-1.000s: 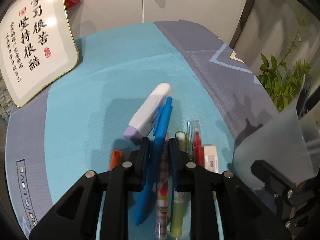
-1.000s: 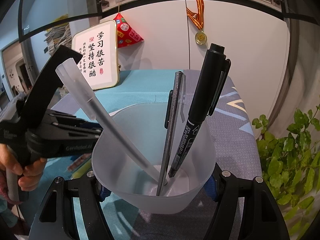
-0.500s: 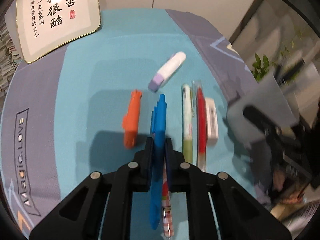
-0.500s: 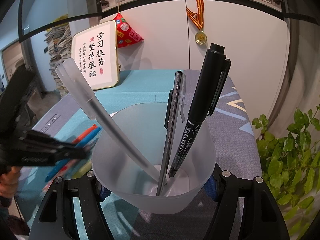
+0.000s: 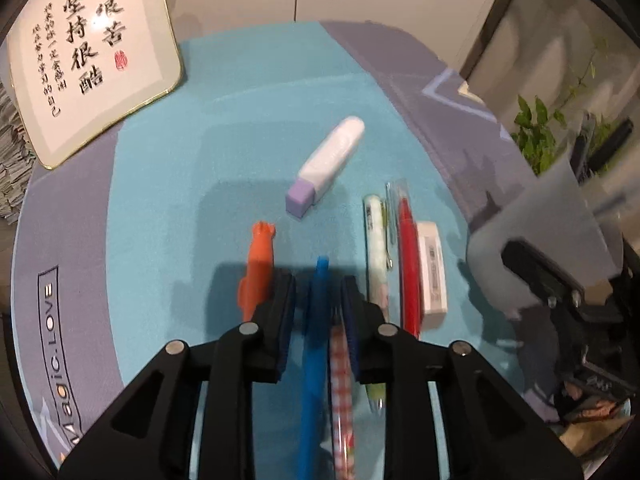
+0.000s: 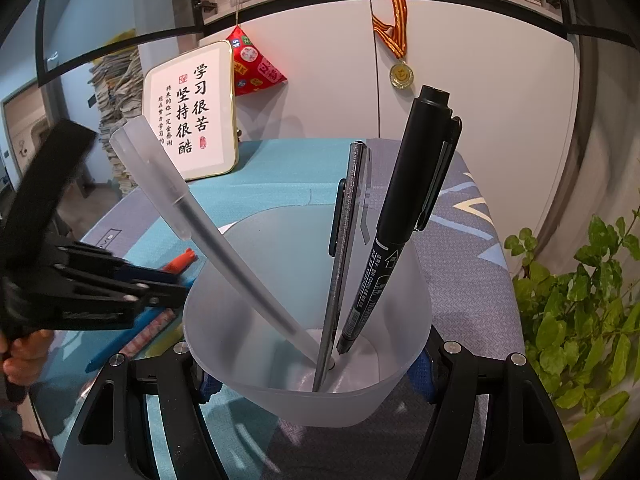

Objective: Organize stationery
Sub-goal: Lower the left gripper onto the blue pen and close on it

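The lower ends of the blue pen (image 5: 316, 344) and the checked pen (image 5: 342, 384) run out of the bottom of the left wrist view, and the orange marker (image 5: 259, 264) disappears behind the left pad. The right edge of that view is smeared, so the frosted cup (image 5: 548, 220) and the black parts around it are hard to make out there. In the right wrist view the left side is blurred too, and only part of a hand (image 6: 24, 360) shows at the edge.

The left tongs (image 5: 320, 300) have their jaws opening, a gap visible on each side of the blue pen, which lies between the pads on the teal tabletop (image 5: 168, 208); the pads do not press it. Just right of these tongs lie a pale green pen (image 5: 376, 248), a red pen (image 5: 408, 256) and a white eraser (image 5: 432, 268), side by side. Ahead of the tongs sits a white and lilac correction tape (image 5: 328, 164), apart from the rest.

The right tongs (image 6: 312, 376) clamp the frosted cup (image 6: 304, 320) on both sides. In it lean a black marker (image 6: 400, 220), a slim grey pen (image 6: 346, 240) and a frosted pen (image 6: 192, 216). Beyond stands a framed calligraphy board (image 6: 192, 112).
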Tool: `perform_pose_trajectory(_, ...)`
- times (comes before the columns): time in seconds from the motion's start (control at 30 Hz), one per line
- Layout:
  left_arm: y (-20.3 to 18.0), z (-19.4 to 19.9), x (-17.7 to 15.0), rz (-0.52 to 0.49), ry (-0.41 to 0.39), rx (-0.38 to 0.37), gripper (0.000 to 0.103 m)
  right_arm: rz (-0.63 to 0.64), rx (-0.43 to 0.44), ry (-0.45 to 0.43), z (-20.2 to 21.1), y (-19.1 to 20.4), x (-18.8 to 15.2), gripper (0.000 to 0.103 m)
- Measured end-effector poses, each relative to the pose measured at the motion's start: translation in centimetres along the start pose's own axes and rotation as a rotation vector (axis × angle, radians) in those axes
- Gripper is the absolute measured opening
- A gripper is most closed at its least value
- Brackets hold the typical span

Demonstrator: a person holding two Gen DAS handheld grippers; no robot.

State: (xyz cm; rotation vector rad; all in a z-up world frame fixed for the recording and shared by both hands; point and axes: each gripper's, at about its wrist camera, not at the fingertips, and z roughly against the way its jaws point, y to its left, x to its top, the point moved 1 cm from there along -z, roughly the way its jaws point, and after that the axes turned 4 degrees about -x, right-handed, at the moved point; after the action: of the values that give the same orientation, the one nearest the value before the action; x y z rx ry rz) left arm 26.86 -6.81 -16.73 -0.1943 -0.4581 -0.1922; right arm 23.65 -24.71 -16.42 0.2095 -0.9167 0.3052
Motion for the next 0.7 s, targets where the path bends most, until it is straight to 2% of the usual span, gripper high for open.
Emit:
perform_pose_trajectory(0.23,-0.2,-0.4,0.3,-0.023,-0.001,0.021,0.023,-0.001,0.001,0.001,0.0,-0.1,0.0,0.072)
perform_pose_trajectory(0.37,0.2,-0.6,0.7,-0.002,-0.002,0.021,0.019,-0.001,0.001,0.001,0.0,-0.1,0.0,0.072)
perform_pose_trajectory(0.7,0.9,0.3,-0.8,0.001,-0.007,0.049,0.019,0.001,-0.001,0.001,0.0,-0.1,0.0,0.072)
